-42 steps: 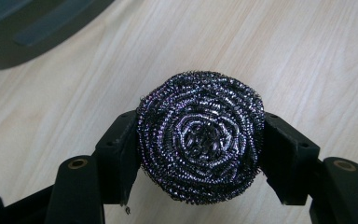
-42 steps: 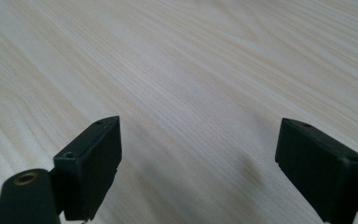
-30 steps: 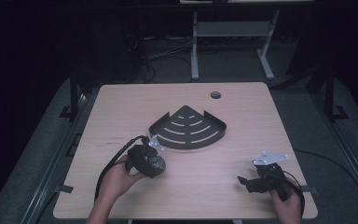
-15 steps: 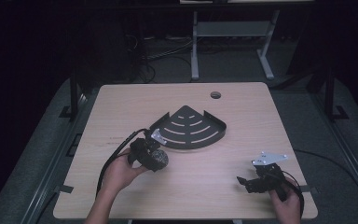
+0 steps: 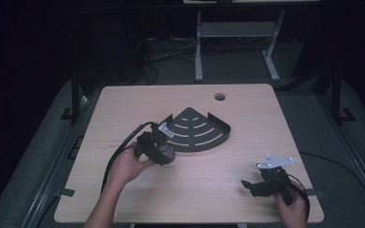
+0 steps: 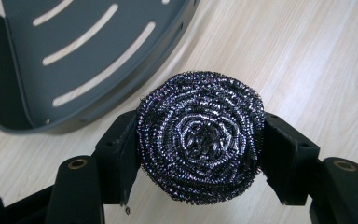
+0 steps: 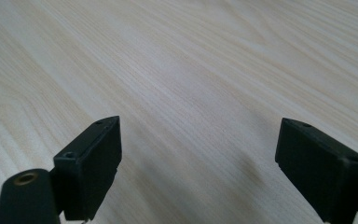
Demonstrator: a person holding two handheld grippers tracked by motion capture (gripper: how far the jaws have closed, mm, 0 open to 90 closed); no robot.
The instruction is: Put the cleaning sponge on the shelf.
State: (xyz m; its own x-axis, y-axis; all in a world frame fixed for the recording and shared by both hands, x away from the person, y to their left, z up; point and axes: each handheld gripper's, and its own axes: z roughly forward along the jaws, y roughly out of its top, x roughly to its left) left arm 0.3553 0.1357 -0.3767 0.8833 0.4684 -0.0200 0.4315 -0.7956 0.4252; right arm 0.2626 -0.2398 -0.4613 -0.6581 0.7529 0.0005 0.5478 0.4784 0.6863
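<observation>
A round steel-wool scourer [image 6: 200, 136] sits squeezed between the two black jaws of my left gripper [image 6: 198, 140], which is shut on it. In the high view that left gripper [image 5: 164, 153] hovers with the scourer [image 5: 165, 154] just in front of the left corner of a dark fan-shaped slotted rack [image 5: 195, 130]. The same rack [image 6: 79, 56] lies close ahead at the upper left in the left gripper view. My right gripper [image 5: 249, 185] rests near the table's front right, and its jaws [image 7: 198, 163] stand wide open over bare wood.
The light wooden table [image 5: 123, 104] has a round cable hole [image 5: 219, 97] at the back. Cables trail from both grippers. A metal stand [image 5: 237, 33] is on the dark floor behind the table.
My left gripper has carried the scourer up and toward the rack's near left corner. The right gripper has stayed where it was.
</observation>
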